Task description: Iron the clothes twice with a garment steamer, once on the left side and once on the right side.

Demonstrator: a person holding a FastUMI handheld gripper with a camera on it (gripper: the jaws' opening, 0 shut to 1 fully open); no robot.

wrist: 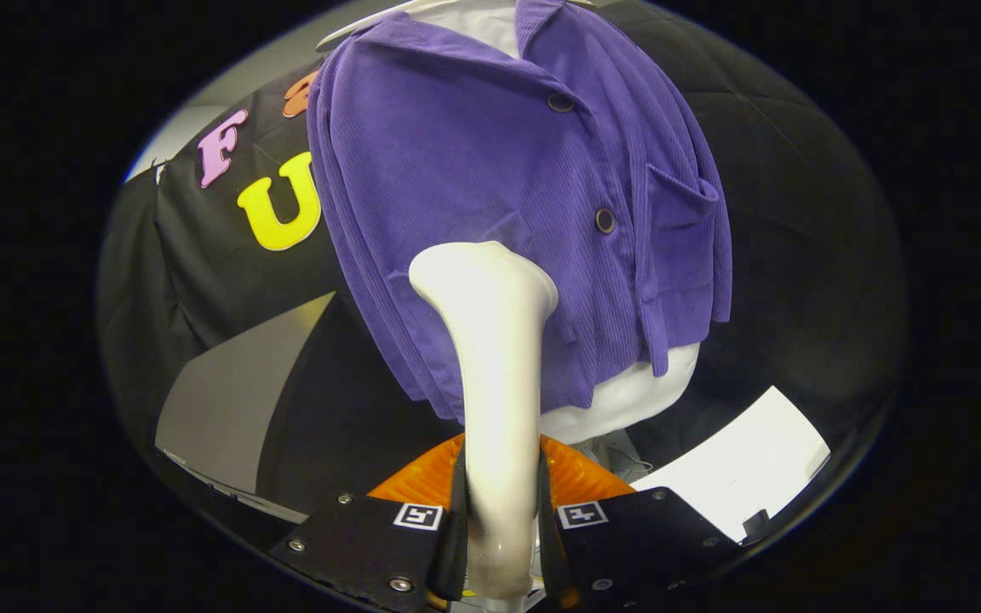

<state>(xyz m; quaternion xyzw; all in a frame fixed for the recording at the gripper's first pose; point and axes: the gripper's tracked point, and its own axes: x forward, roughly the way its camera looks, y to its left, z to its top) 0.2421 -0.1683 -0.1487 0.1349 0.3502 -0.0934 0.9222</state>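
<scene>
Steaming is in hand: the gripper [499, 519] is clamped on the handle of the white steamer [490, 358], both fingers pressing its sides. Its head sits at or just before the purple jacket [473, 170] on the white mannequin [627, 400]; whether it touches I cannot tell. It points left of the button line, so this looks like the left pass. Next calls for a straight stroke along that panel. Open room lies left and right; the hem is near.

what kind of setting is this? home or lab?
Likely a staged recording booth, not a home: black cloth wall behind, a purple jacket dressed on a white mannequin torso, and the gripper with fingers shut on a white garment steamer.
</scene>
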